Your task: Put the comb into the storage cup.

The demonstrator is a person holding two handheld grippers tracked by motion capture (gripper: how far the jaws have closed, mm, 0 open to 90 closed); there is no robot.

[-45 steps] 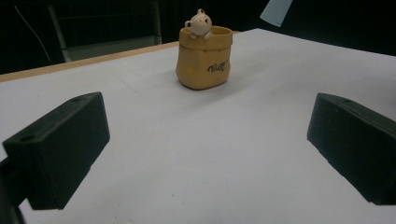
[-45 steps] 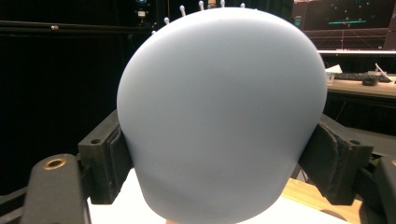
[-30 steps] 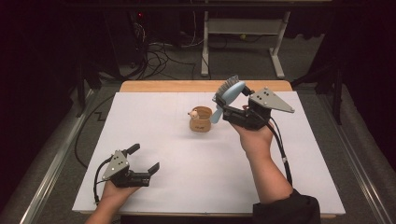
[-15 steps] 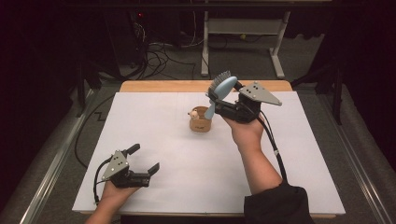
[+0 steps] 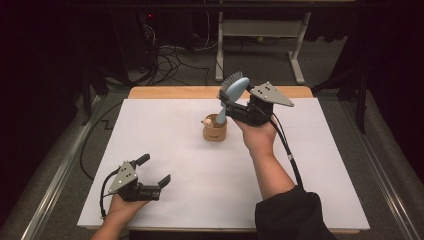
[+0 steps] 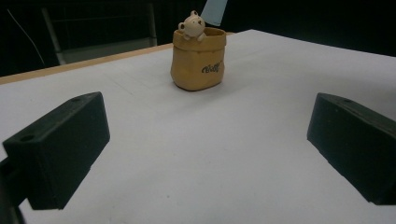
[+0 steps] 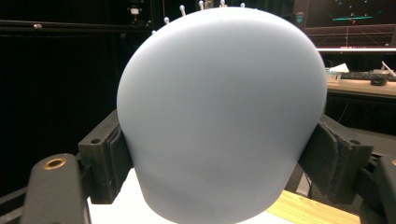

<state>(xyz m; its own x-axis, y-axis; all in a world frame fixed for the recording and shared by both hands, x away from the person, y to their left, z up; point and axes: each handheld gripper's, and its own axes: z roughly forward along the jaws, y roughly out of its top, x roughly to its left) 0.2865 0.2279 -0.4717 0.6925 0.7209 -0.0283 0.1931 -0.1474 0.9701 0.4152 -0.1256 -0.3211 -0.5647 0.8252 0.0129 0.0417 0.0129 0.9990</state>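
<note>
Right gripper (image 5: 231,106) up in the air over the far middle of the white table (image 5: 165,135), clamped on the wide head of a light blue brush (image 5: 235,90). In the right gripper view, 2 black pads (image 7: 112,154) pressed on both sides of that round blue head, bristle tips poking up past its top edge. Brush held nearly upright in the high view, bristles up and facing away, thin handle end pointing down. Handle tip right over the mouth of a small tan pot (image 5: 214,131) shaped like a little sack; cannot tell if touching or already inside. Tiny bear figure (image 6: 191,26) hanging on the pot's rim, dark writing on the pot's front. Blue handle end seen just behind the bear in the left gripper view. Pot standing upright on the table, near the middle, a bit toward the far side. Left gripper (image 5: 152,175) resting low on the near left part of the table, well apart from the pot. Jaws spread wide, nothing between them, just bare white table. Pointing toward the pot.
</note>
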